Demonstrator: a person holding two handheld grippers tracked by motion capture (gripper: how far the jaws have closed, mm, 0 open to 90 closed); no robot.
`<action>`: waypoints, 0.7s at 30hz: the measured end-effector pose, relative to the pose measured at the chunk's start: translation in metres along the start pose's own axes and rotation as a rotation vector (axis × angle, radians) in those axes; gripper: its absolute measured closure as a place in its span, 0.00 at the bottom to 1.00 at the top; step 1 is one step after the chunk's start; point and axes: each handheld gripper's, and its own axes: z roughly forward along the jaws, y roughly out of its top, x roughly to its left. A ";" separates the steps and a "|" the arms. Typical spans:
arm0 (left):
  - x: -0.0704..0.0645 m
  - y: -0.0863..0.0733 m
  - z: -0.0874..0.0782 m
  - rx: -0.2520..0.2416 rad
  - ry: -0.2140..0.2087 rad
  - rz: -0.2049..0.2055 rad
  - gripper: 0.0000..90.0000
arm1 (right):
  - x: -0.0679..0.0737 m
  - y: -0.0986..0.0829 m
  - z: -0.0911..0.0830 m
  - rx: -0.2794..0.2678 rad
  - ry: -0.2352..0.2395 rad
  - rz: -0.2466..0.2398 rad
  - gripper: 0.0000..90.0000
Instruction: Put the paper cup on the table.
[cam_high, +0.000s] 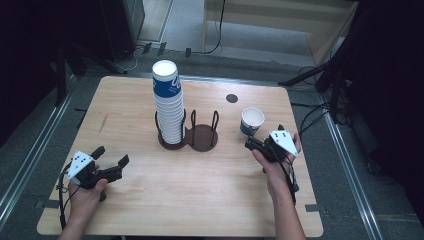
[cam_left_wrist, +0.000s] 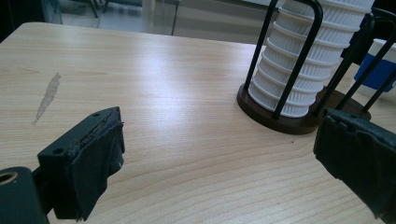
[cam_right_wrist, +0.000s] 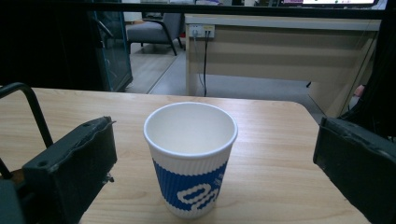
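High view: wooden table (cam_high: 150, 200) with a dark two-slot cup holder (cam_high: 201, 137) near the middle. The holder's left slot carries a tall stack of cups (cam_high: 168, 102), white ribbed with a blue top cup, upright. Its right slot has nothing in it. A single paper cup (cam_high: 252, 120), white with a blue band, stands upright on the table right of the holder, apart from it. Right claw (cam_high: 252, 143) sits just in front of that cup, close to it, contact not clear from here, held by the person's right hand (cam_high: 275, 167). Left claw (cam_high: 111, 159) is at the near left of the table, well apart from holder and cup, jaws spread, gripping nothing, in the left hand (cam_high: 87, 197). Small dark round spot (cam_high: 231, 98) on the far side of the table.

Left gripper view: left claw (cam_left_wrist: 215, 149) released, both black jaws wide, bare table between them. The stack of cups (cam_left_wrist: 303, 60) in its holder (cam_left_wrist: 289, 119) is ahead to the right, beyond the jaws. Pale scuff mark (cam_left_wrist: 49, 95) on the wood at left.

Right gripper view: right claw (cam_right_wrist: 210, 163) released, jaws wide apart. The paper cup (cam_right_wrist: 190, 158) stands upright between them, centred, not touched by either jaw, gaps on both sides. Cup is empty inside. A black wire loop of the holder (cam_right_wrist: 28, 109) shows at far left.
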 end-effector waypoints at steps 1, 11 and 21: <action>0.000 0.000 0.000 -0.001 0.000 -0.001 0.03 | -0.001 -0.001 -0.002 0.000 0.000 0.000 0.00; -0.001 0.000 0.000 0.006 0.001 -0.001 0.03 | -0.012 -0.015 -0.022 0.009 -0.012 0.002 0.00; -0.001 0.000 0.000 0.009 0.000 0.004 0.03 | -0.021 -0.024 -0.039 0.016 -0.016 0.000 0.00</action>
